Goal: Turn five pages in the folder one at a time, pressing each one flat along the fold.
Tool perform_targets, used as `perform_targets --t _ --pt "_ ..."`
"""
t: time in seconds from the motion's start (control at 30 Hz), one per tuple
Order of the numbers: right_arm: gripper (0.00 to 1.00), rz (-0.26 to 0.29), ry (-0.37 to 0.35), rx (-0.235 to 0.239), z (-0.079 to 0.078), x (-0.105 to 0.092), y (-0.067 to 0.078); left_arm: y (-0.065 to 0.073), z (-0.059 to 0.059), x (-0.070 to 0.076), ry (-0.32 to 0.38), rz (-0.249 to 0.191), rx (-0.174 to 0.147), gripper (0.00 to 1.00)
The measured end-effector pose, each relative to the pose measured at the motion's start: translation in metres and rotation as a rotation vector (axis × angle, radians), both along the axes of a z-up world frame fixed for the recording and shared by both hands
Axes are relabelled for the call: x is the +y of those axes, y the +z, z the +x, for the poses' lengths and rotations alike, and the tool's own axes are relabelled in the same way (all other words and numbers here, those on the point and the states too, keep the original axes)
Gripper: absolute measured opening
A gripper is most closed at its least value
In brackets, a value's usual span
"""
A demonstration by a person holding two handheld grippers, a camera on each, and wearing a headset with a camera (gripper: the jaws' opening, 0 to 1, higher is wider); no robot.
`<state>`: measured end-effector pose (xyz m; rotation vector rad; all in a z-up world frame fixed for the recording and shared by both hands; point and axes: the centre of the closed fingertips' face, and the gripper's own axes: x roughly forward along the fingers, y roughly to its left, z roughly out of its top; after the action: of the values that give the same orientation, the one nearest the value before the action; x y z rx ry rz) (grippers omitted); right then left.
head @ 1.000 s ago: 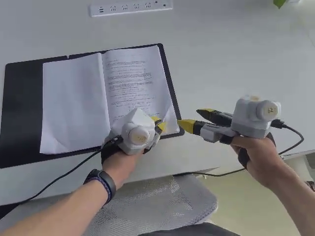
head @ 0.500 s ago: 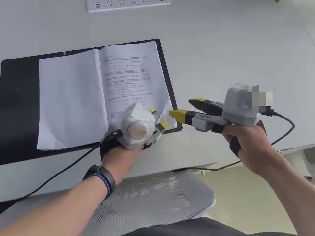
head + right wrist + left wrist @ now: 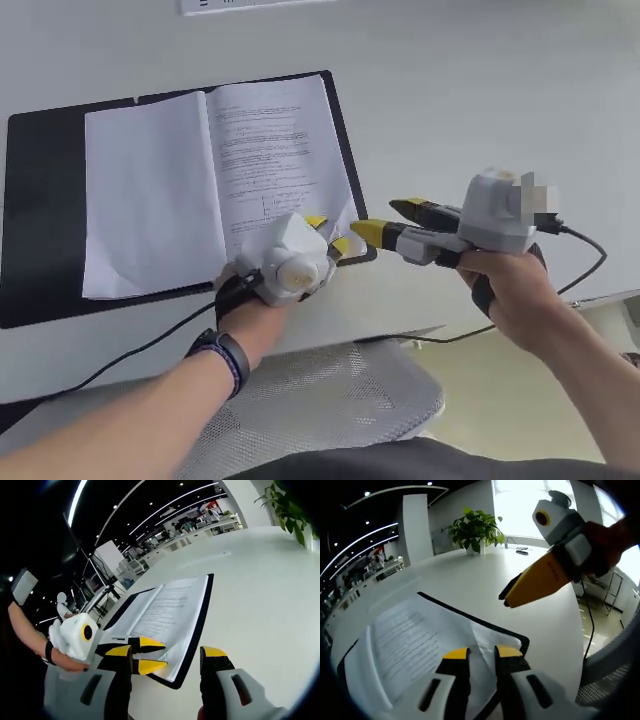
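Page (image 3: pixel 280 150) corner nearest worktop's (image 3: pixel 480 100) near edge, between narrowly parted fingers of left gripper (image 3: pixel 328 233); right gripper (image 3: pixel 383 220), fingers spread, just beside folder (image 3: pixel 40 200).

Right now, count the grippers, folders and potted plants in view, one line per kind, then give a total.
Grippers: 2 (left gripper, right gripper)
Folder: 1
Potted plant: 1
Total: 4
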<state>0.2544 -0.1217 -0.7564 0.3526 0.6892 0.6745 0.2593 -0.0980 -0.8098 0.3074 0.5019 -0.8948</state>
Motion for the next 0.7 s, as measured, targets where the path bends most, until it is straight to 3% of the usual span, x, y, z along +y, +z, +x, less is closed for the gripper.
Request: perform_targets --t 0.3,0.37,0.43,0.53,0.7 --pt "0.52 0.022 0.054 0.010 0.025 0.024 -0.008 0.001 0.002 -0.001 0.006 0.002 -0.021 0.07" --pt "0.51 0.028 0.068 0.018 0.029 0.030 -0.013 0.001 0.011 0.006 0.058 0.014 -0.029 0.02" --pt "0.51 0.027 0.073 0.030 0.030 0.033 -0.018 0.002 0.008 0.003 0.018 0.014 -0.031 0.01" --pt "0.51 0.037 0.067 0.047 0.031 0.034 -0.023 0.002 0.008 0.002 0.019 0.011 -0.029 0.01" --pt "0.51 0.042 0.065 0.038 0.030 0.035 -0.016 0.002 0.008 0.003 0.025 0.005 -0.024 0.01"
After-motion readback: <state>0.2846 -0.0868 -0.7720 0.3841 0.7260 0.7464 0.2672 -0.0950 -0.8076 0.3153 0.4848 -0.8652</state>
